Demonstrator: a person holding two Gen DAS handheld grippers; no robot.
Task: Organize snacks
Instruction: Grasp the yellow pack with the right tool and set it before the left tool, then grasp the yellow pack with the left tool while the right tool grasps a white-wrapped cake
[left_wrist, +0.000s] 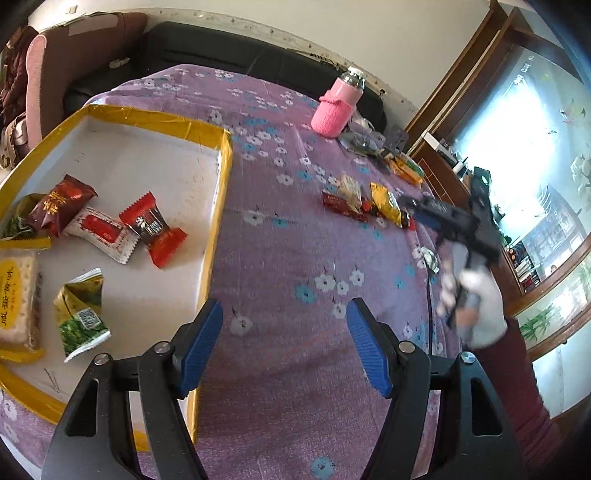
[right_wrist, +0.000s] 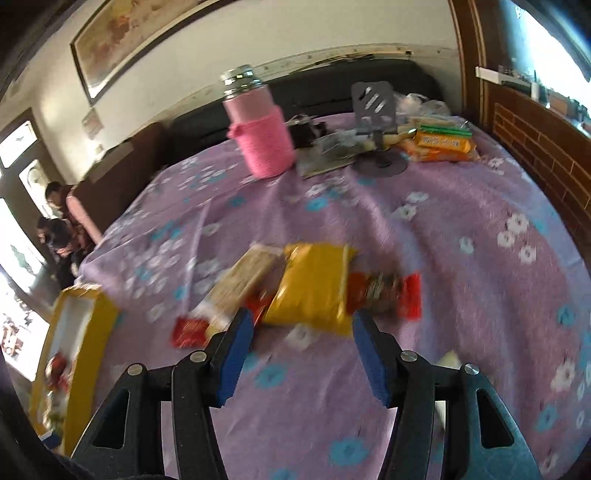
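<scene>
A gold-rimmed box (left_wrist: 155, 122) with a white floor lies at the left of the purple flowered cloth; several wrapped snacks rest in it, among them a red candy (left_wrist: 153, 229) and a green-gold packet (left_wrist: 79, 314). My left gripper (left_wrist: 284, 343) hovers open over the bare cloth beside the box's right wall, with nothing between its fingers. A small heap of snacks lies farther right: a yellow packet (right_wrist: 314, 284), a beige cracker pack (right_wrist: 243, 280) and a red candy (right_wrist: 388, 291). My right gripper (right_wrist: 303, 350) stands open just short of the yellow packet, touching nothing.
A pink-sleeved bottle (right_wrist: 262, 136) stands at the table's far side beside a grey phone stand (right_wrist: 376, 122) and an orange biscuit pack (right_wrist: 443, 144). A dark sofa runs behind the table. People sit at the far left. A wooden cabinet (right_wrist: 535, 147) lines the right.
</scene>
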